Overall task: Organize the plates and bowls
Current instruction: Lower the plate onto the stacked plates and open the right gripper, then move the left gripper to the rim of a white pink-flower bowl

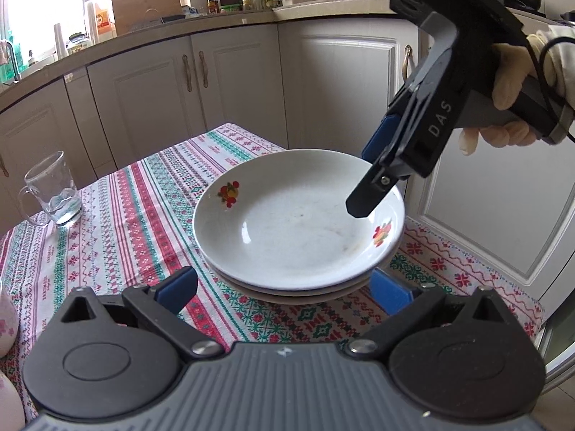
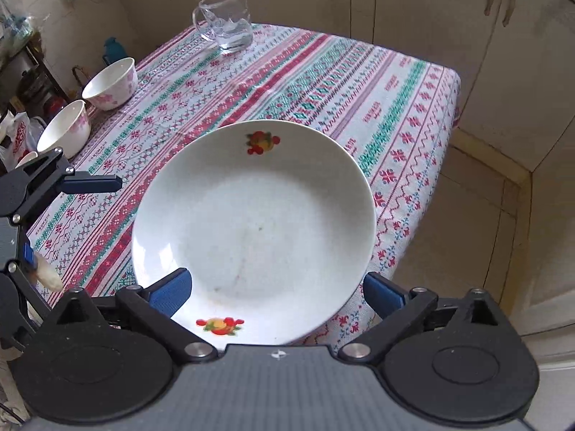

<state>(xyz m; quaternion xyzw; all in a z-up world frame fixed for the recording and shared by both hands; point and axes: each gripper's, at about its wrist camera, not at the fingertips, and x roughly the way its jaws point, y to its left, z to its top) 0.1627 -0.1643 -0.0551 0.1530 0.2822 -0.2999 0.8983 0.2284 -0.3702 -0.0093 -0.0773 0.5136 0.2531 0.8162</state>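
The right gripper has its fingers spread, straddling the top plate's near rim without pressing it; the left gripper is likewise released. The stack sits on the table. Glazed ceramic: stiff, slick, breakable, best pinched at the rim. Only the right view shows two bowls; only the left shows the plates beneath.

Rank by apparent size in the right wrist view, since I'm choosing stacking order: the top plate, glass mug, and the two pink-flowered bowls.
1. top plate
2. glass mug
3. The two bowls, far bowl and near bowl, look alike; distance makes mug versus bowls unsure.
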